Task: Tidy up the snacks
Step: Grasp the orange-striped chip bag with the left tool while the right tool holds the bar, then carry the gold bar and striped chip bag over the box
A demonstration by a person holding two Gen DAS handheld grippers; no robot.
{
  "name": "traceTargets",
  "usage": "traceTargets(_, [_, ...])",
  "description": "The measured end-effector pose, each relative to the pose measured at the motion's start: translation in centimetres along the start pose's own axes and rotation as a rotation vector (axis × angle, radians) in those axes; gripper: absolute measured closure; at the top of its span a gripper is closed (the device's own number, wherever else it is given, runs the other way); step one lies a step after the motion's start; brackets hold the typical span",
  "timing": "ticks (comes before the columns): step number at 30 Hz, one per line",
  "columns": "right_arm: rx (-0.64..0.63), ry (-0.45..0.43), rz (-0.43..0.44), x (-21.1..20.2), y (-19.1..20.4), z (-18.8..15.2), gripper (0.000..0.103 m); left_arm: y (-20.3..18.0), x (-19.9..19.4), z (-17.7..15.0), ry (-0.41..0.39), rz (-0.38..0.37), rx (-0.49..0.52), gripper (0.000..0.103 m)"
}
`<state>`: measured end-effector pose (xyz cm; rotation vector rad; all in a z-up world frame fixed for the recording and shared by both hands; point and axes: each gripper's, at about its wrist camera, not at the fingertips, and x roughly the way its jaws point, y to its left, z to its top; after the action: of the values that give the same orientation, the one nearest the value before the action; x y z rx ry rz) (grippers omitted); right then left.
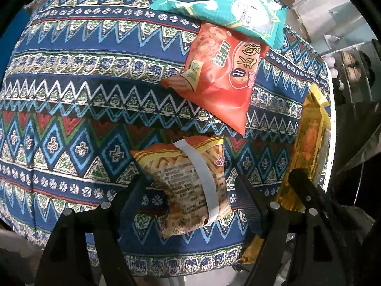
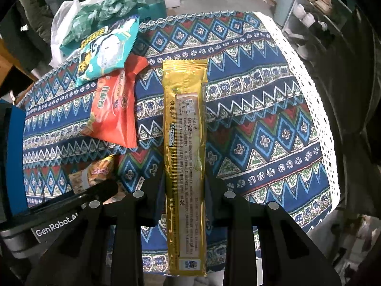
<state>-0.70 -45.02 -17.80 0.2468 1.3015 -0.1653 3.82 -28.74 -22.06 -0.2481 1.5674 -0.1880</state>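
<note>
Left gripper (image 1: 190,188) spread around a yellow snack bag (image 1: 190,186); right gripper (image 2: 184,195) straddles, apparently clamps, the long gold packet (image 2: 184,143) — red bag (image 1: 219,76) and teal bag (image 1: 226,7) overlap beyond on the patterned tablecloth (image 1: 71,95); sorting looks barely begun.

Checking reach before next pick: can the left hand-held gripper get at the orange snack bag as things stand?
Probably yes. The left hand-held gripper is open, straddling the yellow noodle-snack bag; the orange snack bag lies just beyond, though the teal bag overlaps its far end.
</note>
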Motion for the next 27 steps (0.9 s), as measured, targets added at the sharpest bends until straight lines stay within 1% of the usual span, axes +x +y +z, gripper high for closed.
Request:
traceTargets(2, [0.004, 0.006, -0.003, 0.2, -0.2, 0.0, 0.076, -0.3, 0.4, 0.1, 0.001, 0.006, 0.023, 0.036])
traceTargets(3, [0.008, 0.008, -0.002, 0.3, -0.3, 0.0, 0.076, -0.3, 0.6, 0.1, 0.004, 0.009, 0.030, 0.043])
traceTargets(4, [0.010, 0.009, 0.000, 0.3, -0.3, 0.0, 0.076, -0.3, 0.7, 0.2, 0.008, 0.002, 0.034, 0.047])
traceTargets(5, [0.012, 0.009, 0.001, 0.3, -0.3, -0.1, 0.076, -0.2, 0.7, 0.2, 0.008, -0.019, 0.038, 0.049])
traceTargets(7, [0.008, 0.008, 0.001, 0.2, -0.2, -0.1, 0.076, -0.3, 0.7, 0.2, 0.000, -0.020, 0.050, 0.053])
traceTargets(13, [-0.014, -0.007, 0.008, -0.3, 0.7, 0.1, 0.076, 0.6, -0.8, 0.0, -0.032, -0.003, 0.104, 0.055])
traceTargets(17, [-0.030, -0.029, 0.015, -1.2, 1.5, 0.1, 0.076, 0.9, -2.4, 0.1, -0.071, 0.006, 0.145, 0.056])
traceTargets(22, [-0.055, -0.063, 0.029, -2.5, 2.7, 0.5, 0.076, 1.4, -4.9, 0.3, -0.134, 0.018, 0.187, 0.056])
traceTargets(27, [-0.091, -0.099, 0.058, -4.0, 4.5, 0.6, 0.076, 1.9, -7.7, 0.2, -0.217, 0.062, 0.240, 0.056])
